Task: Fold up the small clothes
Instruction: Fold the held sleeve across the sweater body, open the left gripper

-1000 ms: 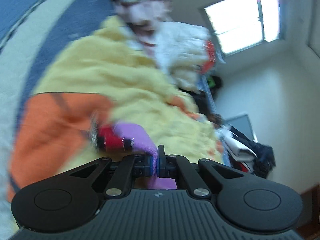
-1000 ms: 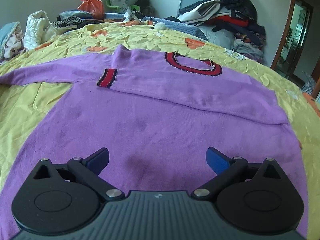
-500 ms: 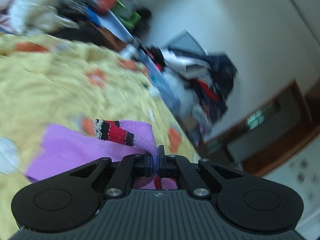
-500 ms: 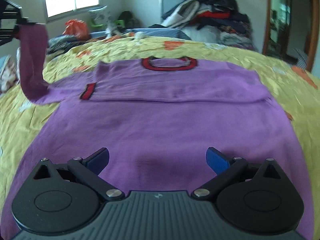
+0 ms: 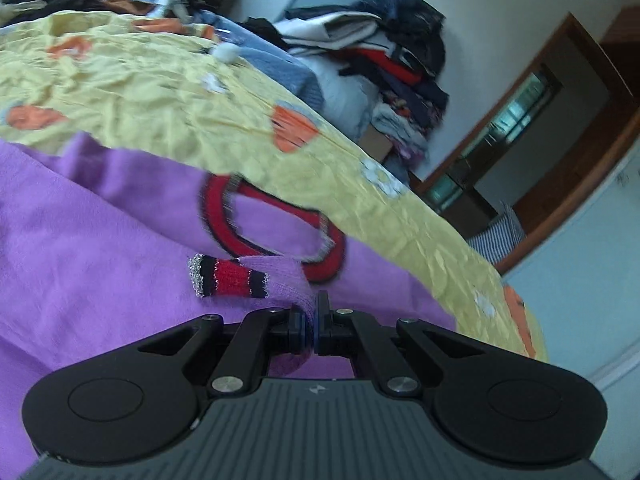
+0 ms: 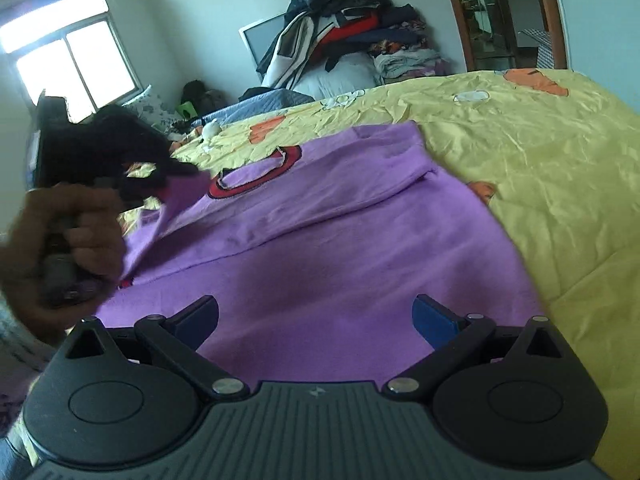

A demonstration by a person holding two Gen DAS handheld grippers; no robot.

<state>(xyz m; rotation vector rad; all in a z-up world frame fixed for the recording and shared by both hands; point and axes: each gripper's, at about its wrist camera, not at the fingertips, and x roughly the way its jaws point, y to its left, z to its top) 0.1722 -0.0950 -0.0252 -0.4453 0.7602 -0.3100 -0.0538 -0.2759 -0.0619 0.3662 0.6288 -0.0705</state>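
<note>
A purple sweater (image 6: pixel 320 248) lies spread flat on the bed, over a yellow sheet (image 6: pixel 540 168) printed with orange shapes, its red and black collar (image 5: pixel 272 224) toward the far side. The left tool (image 5: pixel 311 322) has its jaws pressed together on the end of one sleeve (image 5: pixel 276 280), pinching the purple knit just behind the red, black and silver striped cuff (image 5: pixel 228 278), which sticks out sideways above the sweater's chest. From the right-hand view, the left tool appears as a dark blurred shape at the left edge with a hand (image 6: pixel 68 240) wrapped around its grip, and the sleeve trails from it down to the sweater's shoulder. The right tool (image 6: pixel 316 320) hangs over the lower body of the sweater with its blue-padded fingers (image 6: pixel 434 318) spread wide apart, nothing between them; whether they touch the cloth I cannot tell. Beyond the bed, a heap of clothes (image 6: pixel 344 32) is piled against the wall, with a window (image 6: pixel 68 64) to its left and a wooden door frame (image 6: pixel 460 16) to its right.
</note>
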